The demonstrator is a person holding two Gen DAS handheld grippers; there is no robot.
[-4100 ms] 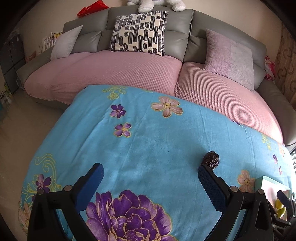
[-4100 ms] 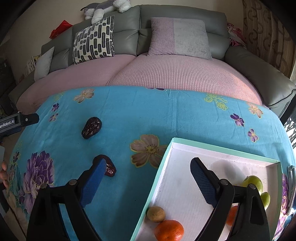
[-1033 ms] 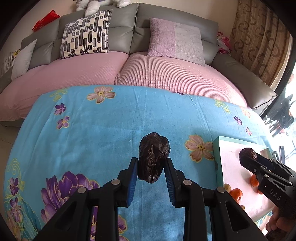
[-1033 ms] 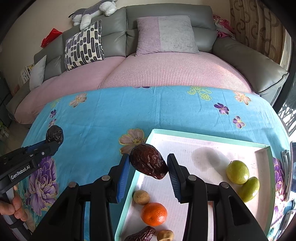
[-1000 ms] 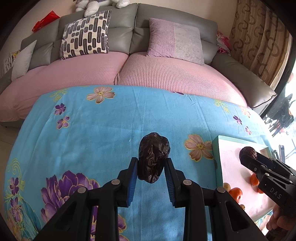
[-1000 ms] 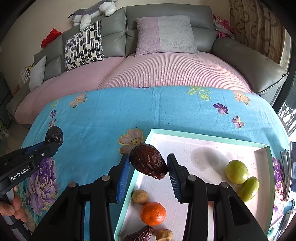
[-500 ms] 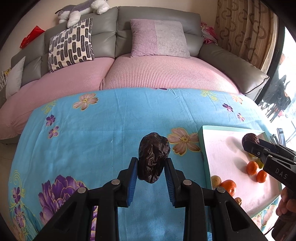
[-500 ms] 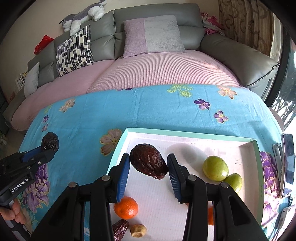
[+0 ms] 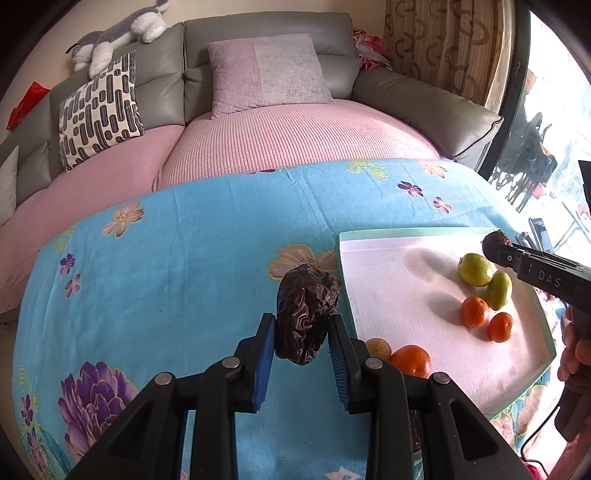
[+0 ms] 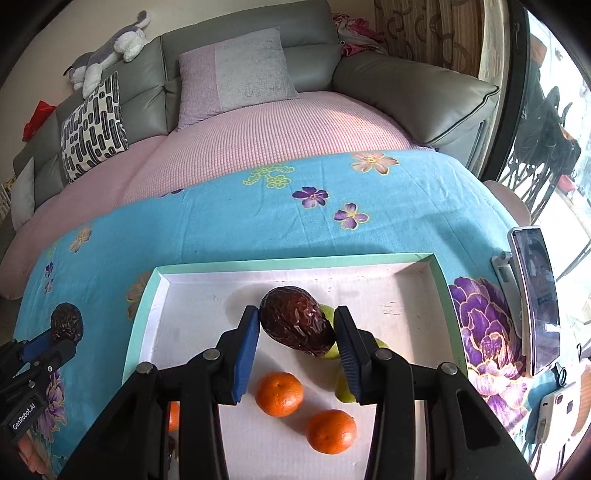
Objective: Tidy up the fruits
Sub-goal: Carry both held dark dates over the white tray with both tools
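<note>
Surface: a table under a blue floral cloth [image 9: 192, 258], standing against a grey sofa [image 9: 258, 48] with pink seat covers. On the sofa I note 1 pink-grey cushion [image 9: 266, 72], 1 black-and-white patterned cushion [image 9: 98, 114] and 1 plush toy [image 9: 118, 33] on the backrest. A patterned curtain [image 9: 443, 48] hangs at the right. At the right table edge stands 1 phone [image 10: 535, 299] on a holder.

Tray [image 10: 295, 264]: mint rim, white floor, lying on the cloth.

Changes against 0.5 s ago: my right gripper has moved further over the tray and now hangs above the green fruit; my left gripper has come closer to the tray's left rim. Both grips are unchanged.

Grippers: my left gripper [image 9: 303, 341] is nearly closed, its blue pads clamping 1 dark wrinkled date [image 9: 306, 314] above the cloth, just beside the tray. My right gripper [image 10: 297, 338] is likewise nearly closed on 1 brown date [image 10: 297, 325], held over the tray interior.

Count in the tray, left wrist view: 2 green fruits [image 9: 474, 269], touching each other; 3 oranges, 2 of them [image 9: 474, 312] near the green pair and 1 [image 9: 412, 362] at the near corner; 1 small tan fruit [image 9: 378, 347] beside that orange. 1 dark item sits partly hidden behind my left gripper's frame; I cannot tell what it is.
</note>
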